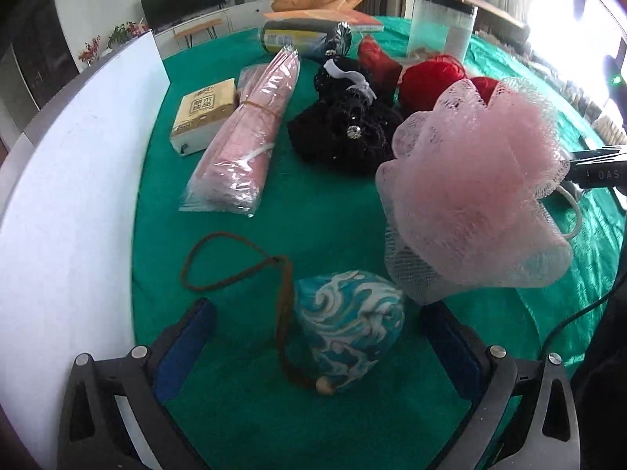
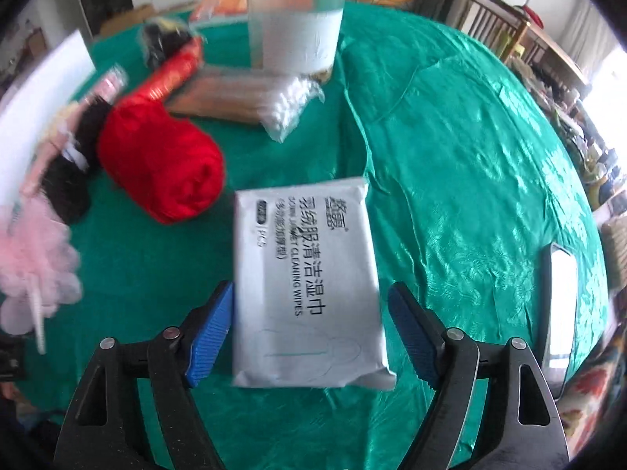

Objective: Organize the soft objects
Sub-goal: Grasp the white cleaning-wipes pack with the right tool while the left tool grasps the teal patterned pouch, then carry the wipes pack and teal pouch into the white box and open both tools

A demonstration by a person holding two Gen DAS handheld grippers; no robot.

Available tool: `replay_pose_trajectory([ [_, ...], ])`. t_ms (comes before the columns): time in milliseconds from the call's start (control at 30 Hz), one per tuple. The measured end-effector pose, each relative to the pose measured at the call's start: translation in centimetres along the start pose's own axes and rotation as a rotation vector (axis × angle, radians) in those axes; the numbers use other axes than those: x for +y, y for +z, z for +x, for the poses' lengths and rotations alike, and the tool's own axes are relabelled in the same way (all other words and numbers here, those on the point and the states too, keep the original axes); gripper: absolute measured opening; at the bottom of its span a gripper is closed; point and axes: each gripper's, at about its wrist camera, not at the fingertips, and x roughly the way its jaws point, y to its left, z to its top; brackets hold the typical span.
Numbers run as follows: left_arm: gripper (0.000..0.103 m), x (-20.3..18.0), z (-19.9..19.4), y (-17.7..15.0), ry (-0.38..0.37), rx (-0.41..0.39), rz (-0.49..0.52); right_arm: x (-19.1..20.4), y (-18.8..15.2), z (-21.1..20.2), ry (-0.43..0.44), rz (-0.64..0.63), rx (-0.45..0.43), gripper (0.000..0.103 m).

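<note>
Wipes pack (image 2: 307, 286) lies flat on the green bench (image 2: 470, 164), directly ahead of the right gripper (image 2: 309, 331), long axis along the fingers, jaws wide and empty astride its near end. Red yarn (image 2: 164, 164) sits just beside it. Left gripper (image 1: 317, 337), also wide, frames a blue pouch (image 1: 348, 337); a pink loofah (image 1: 478, 196) hangs near

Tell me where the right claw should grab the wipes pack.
Take the wipes pack across its short width, near the closer end, coming from above. It lies flat on the green cloth, long sides already lined up between the open right claw, and both sides look clear.
</note>
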Motion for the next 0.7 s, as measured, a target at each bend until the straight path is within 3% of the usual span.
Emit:
replay_pose_trajectory([
  [33,0.102,-0.3,-0.2,0.0,0.004,-0.011,0.028,-0.5,-0.2,0.4,0.023,0.016,0.023,0.082],
  [67,0.091,-0.5,-0.5,-0.1,-0.006,-0.030,0.054,-1.2,-0.3,0.5,0.065,0.047,0.030,0.083],
  [100,0.079,-0.7,-0.7,-0.2,-0.021,-0.045,0.071,-1.6,-0.4,0.3,0.087,0.056,0.027,0.083],
  [133,0.055,-0.8,-0.8,-0.2,-0.060,-0.047,0.075,-2.0,-0.5,0.1,0.112,0.054,0.029,0.080],
  [167,0.049,-0.7,-0.8,-0.1,-0.087,-0.046,0.062,-2.4,-0.6,-0.2,0.130,0.063,0.024,0.072],
  [267,0.047,-0.7,-1.4,0.0,-0.084,-0.076,0.043,-4.1,-1.2,-1.2,0.145,0.116,0.004,0.068],
  [400,0.047,0.2,-3.2,0.0,-0.139,-0.114,-0.031,-7.1,-2.4,-3.2,0.216,0.263,-0.076,0.068],
  [500,0.047,1.5,-5.5,0.3,-0.197,-0.150,-0.087,-8.6,-3.5,-3.9,0.189,0.326,-0.083,0.068],
  [600,0.047,3.0,-7.8,0.7,-0.229,-0.195,-0.131,-9.4,-4.3,-5.1,0.230,0.385,-0.118,0.068],
  [700,0.047,5.1,-10.1,0.6,-0.250,-0.240,-0.183,-8.7,-3.5,-7.7,0.253,0.423,-0.208,0.068],
])
